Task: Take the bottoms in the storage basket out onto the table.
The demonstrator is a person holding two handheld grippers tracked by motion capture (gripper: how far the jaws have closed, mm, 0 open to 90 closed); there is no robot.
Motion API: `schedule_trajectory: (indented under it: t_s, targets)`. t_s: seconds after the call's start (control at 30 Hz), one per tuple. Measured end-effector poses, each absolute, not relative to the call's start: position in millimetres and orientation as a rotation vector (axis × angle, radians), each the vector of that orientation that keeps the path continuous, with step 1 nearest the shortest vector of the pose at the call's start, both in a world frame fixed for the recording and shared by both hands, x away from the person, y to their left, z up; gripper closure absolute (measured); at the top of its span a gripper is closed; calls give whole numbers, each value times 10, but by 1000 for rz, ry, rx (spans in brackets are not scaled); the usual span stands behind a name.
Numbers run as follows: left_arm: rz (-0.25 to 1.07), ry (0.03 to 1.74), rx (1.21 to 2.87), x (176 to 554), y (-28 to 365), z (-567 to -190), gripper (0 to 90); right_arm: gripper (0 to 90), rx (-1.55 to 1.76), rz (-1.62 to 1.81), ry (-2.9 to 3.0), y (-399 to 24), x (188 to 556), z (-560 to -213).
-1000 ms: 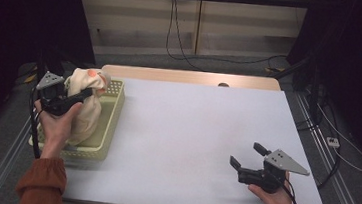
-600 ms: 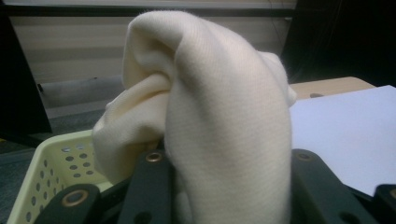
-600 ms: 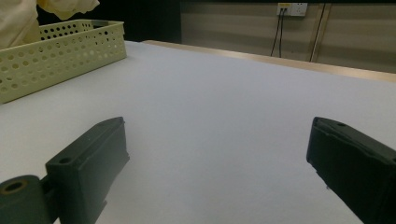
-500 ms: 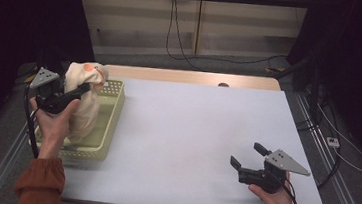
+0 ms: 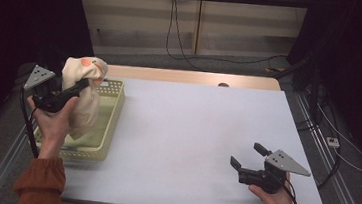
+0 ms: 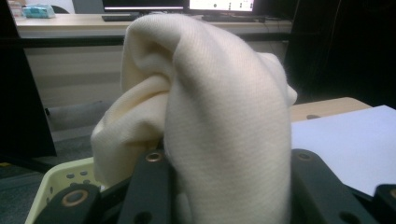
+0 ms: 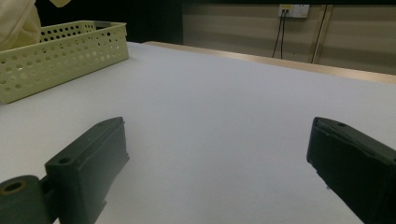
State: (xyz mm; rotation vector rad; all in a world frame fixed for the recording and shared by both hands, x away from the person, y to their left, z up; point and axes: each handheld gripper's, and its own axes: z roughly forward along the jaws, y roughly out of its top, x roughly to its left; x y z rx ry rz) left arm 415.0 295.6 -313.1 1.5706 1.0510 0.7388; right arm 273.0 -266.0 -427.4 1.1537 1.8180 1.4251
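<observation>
- The left gripper is clamped on a cream cloth; in the left gripper view the fabric bunches up between the two black jaws and bulges above them.
- The cloth is over the yellow perforated basket, its upper end raised above the basket's rim and its lower end hanging down into the basket.
- Its long axis runs roughly upright, top end up by the gripper, with an orange patch near that top.
- The right gripper is well apart from the basket, low over the near right part of the table, jaws spread with nothing between them; the right gripper view shows bare white surface between the jaws.
- The basket sits at the left edge of the white table, whose far edge shows a wooden strip.
- Beyond the basket's table are a pale wall panel, hanging cables and dark surroundings.
</observation>
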Motion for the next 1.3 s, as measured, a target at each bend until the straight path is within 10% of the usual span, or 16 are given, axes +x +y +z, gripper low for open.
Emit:
schedule_trajectory:
  t_s: [1.3]
  targets:
    - [803, 877, 1466, 3892, 2778, -2830, 658, 48, 1141, 1438, 1814, -2665, 2708, -4263]
